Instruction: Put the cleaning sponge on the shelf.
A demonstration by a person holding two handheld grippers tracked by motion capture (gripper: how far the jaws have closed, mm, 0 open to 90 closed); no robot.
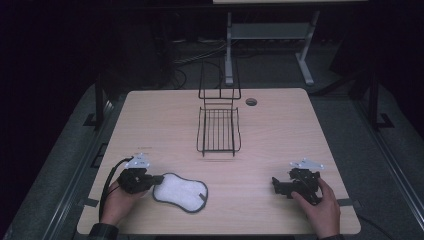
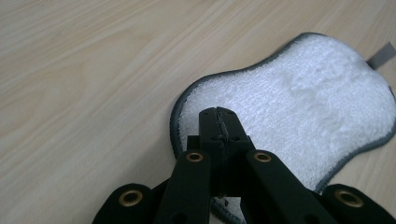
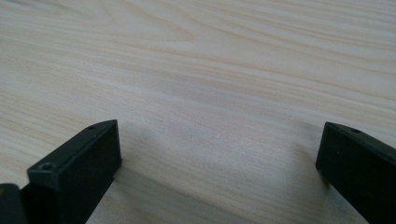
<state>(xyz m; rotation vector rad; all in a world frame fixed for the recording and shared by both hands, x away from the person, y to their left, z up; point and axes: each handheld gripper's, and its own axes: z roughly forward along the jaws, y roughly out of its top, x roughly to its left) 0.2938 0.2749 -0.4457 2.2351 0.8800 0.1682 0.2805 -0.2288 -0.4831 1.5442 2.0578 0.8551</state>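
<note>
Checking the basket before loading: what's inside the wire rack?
Nothing shows inside the wire rack; the table shows through its bars. The white cloth lies apart, nearer the person.

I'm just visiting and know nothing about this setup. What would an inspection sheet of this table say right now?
Surface: pale wood table, flat, with a round hole near the far edge.
Job's things: white pad with grey edging lies flat near the front left; black wire rack stands in the middle toward the far edge.
Clutter: nothing seen.
Grippers: left gripper shut, its tips over the pad's edge; whether it pinches the pad cannot be told. Right gripper open over bare wood.
Cables: a black cable loops from the left gripper.
Surroundings: dark room, grey desk legs and floor cables beyond.
</note>
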